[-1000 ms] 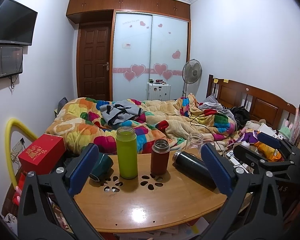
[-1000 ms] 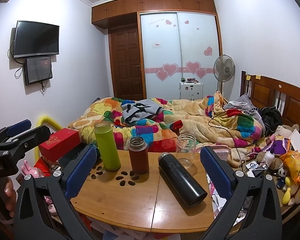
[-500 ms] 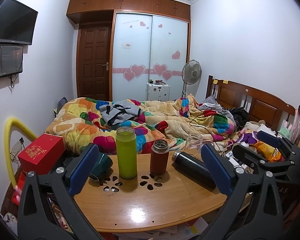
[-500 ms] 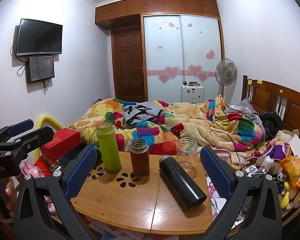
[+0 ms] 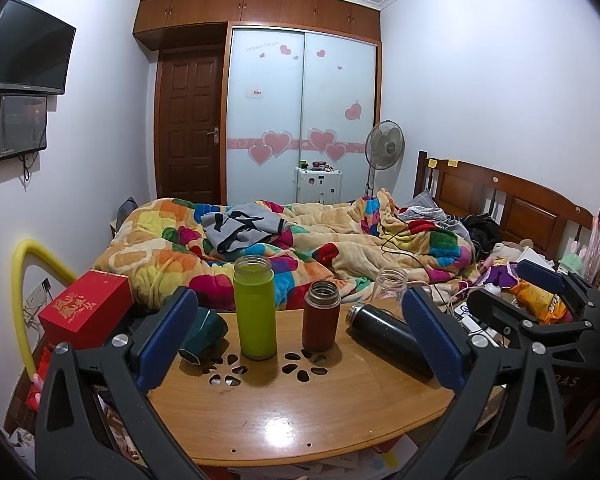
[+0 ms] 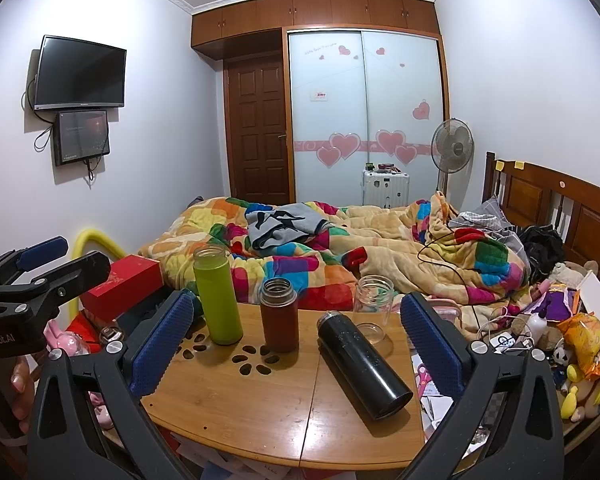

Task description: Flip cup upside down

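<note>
A dark green cup (image 5: 204,334) lies on its side at the left edge of the round wooden table (image 5: 300,412), partly behind my left gripper's left finger. A lime green bottle (image 5: 255,307), a brown flask (image 5: 321,315) and a clear glass jar (image 5: 387,286) stand upright; a black flask (image 5: 388,338) lies on its side. My left gripper (image 5: 298,338) is open and empty above the table's near side. My right gripper (image 6: 296,344) is open and empty; in its view I see the lime bottle (image 6: 217,300), brown flask (image 6: 279,314), jar (image 6: 372,304) and black flask (image 6: 364,364).
A red box (image 5: 86,309) sits left of the table beside a yellow tube (image 5: 24,280). A bed with a colourful blanket (image 5: 300,248) lies behind the table. Toys, snack bags and cables (image 6: 572,340) clutter the right side. Papers lie under the table.
Both grippers stay open. The right wrist view has drifted slightly, the objects sitting a little lower and nearer in it. Nothing on the table has moved.
</note>
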`<state>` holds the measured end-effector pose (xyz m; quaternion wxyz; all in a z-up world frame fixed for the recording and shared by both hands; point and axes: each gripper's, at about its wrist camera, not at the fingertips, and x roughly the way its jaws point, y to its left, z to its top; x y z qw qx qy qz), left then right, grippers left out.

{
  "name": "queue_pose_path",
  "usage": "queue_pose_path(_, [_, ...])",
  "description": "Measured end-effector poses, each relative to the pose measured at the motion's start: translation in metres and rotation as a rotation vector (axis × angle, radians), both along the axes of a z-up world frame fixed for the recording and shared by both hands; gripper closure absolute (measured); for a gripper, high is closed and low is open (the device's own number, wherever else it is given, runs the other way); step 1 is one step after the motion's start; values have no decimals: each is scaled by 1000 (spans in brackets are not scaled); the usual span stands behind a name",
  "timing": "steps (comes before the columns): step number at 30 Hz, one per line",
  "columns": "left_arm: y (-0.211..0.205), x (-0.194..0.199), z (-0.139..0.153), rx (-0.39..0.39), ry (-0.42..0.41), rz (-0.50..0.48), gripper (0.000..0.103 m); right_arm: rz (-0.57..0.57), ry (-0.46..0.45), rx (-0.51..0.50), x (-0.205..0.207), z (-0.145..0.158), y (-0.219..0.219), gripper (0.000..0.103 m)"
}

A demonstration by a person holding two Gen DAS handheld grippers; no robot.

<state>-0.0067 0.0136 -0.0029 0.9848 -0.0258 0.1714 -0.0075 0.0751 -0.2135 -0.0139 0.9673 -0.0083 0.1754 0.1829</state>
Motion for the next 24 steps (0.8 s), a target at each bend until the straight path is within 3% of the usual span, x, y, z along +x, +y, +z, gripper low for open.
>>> queue_pose_path(24, [-3,-2,0,4,-5,0,0,7,-5,-3,-3,1,2,0])
